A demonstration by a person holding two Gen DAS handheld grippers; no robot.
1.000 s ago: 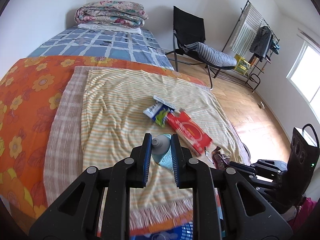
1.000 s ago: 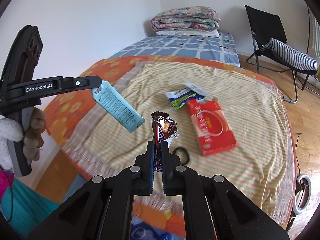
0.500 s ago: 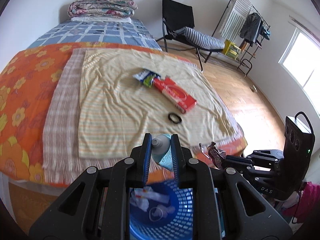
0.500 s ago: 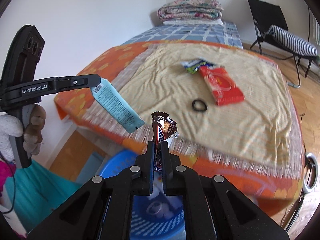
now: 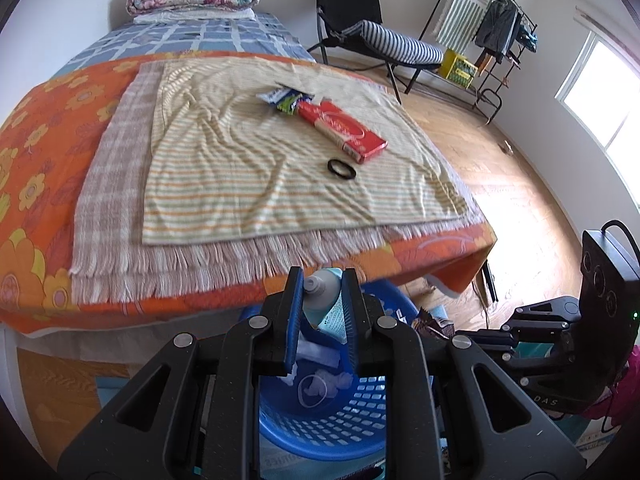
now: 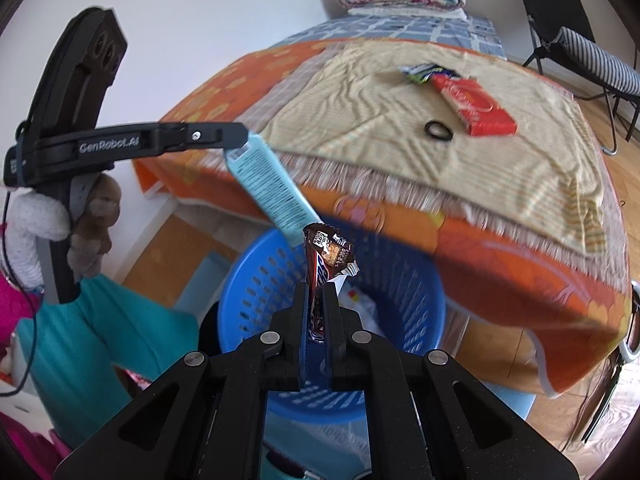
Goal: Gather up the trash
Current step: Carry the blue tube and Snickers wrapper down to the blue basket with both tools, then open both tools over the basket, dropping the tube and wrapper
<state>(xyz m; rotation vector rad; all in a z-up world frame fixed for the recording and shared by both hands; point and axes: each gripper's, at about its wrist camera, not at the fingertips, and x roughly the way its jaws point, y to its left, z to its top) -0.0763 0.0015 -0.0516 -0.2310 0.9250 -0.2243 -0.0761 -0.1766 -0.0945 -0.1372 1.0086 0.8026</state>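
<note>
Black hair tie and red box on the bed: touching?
Apart. The left wrist view shows a strip of striped blanket between the hair tie and the red box; the right wrist view shows the same gap.

i've pulled both grippers back off the bed (image 5: 224, 168) since a second ago. the left gripper (image 5: 322, 280) with its blue tube (image 5: 326, 308) and the right gripper (image 6: 316, 300) with its candy wrapper (image 6: 326, 256) were above the striped towel; now both hang above the blue basket (image 6: 416, 312) by the bed's edge.
</note>
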